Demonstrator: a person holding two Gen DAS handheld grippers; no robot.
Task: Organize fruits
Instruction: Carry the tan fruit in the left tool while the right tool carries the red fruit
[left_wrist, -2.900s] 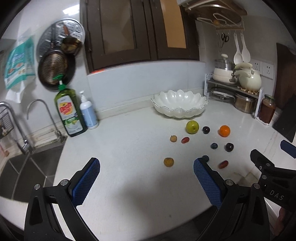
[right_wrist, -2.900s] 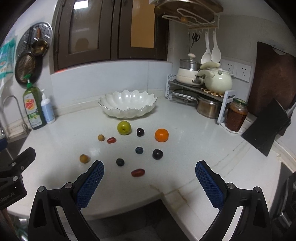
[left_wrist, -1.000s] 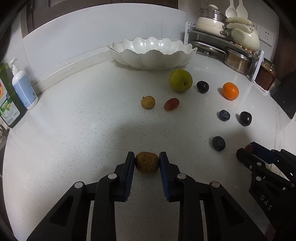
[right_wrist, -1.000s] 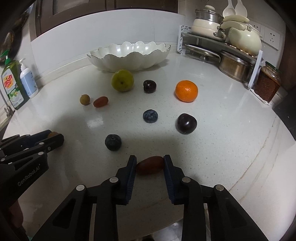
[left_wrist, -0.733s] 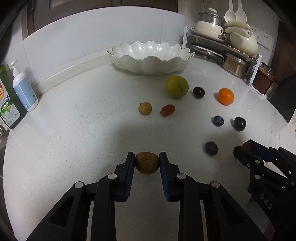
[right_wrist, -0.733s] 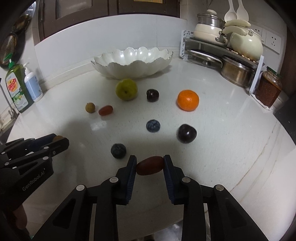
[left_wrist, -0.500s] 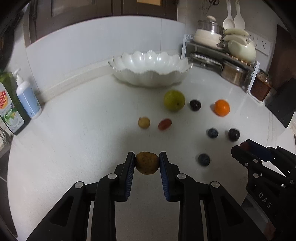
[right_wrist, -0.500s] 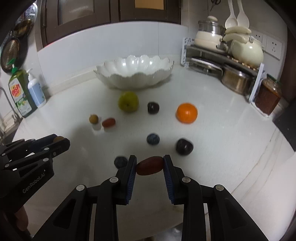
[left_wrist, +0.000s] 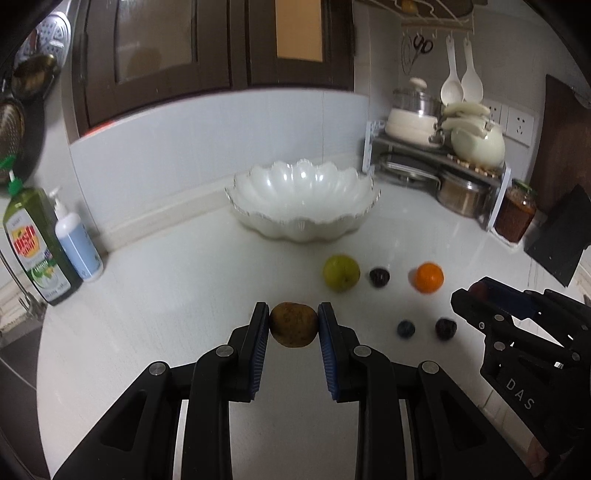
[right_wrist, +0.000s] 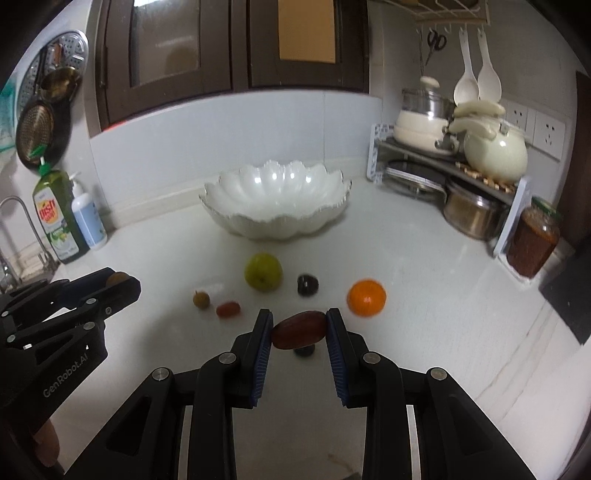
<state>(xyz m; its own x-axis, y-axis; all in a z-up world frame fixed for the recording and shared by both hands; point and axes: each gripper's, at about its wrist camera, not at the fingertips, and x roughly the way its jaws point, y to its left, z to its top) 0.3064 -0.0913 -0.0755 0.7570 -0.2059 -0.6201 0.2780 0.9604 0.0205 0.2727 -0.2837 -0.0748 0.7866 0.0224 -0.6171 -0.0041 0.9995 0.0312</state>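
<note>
Both grippers are loaded and raised off the tabletop (left_wrist: 155, 295): the left gripper (left_wrist: 293, 325) has its jaws closed on a small brown-yellow fruit (left_wrist: 293, 324), and the right gripper (right_wrist: 299, 329) has its jaws clamped on the ends of an oblong red fruit (right_wrist: 299, 329). The scalloped white bowl (left_wrist: 303, 201) sits empty toward the back edge, apart from the backsplash, and looks like the place the fruit should go. On the tabletop in front of it lie a green fruit (right_wrist: 263, 271), a dark plum (right_wrist: 307, 284) and an orange (right_wrist: 366, 297), with a small tan fruit (right_wrist: 201, 298) and a small red one (right_wrist: 228, 309) further left. The main risk I see is a slip: both held fruits are rounded and pinched only at their sides, so a jolt or a tilt on the way could let one squirt out and roll off toward the front edge. The two grippers also travel close together, so they could knock each other over the bowl. A release from too high might bounce the fruit out or chip the thin rim. The right view hides most of a dark berry (right_wrist: 303, 350) behind the held fruit, and the left view covers the two small fruits altogether. The orange is blurred, and I cannot tell how deep the bowl is.
</note>
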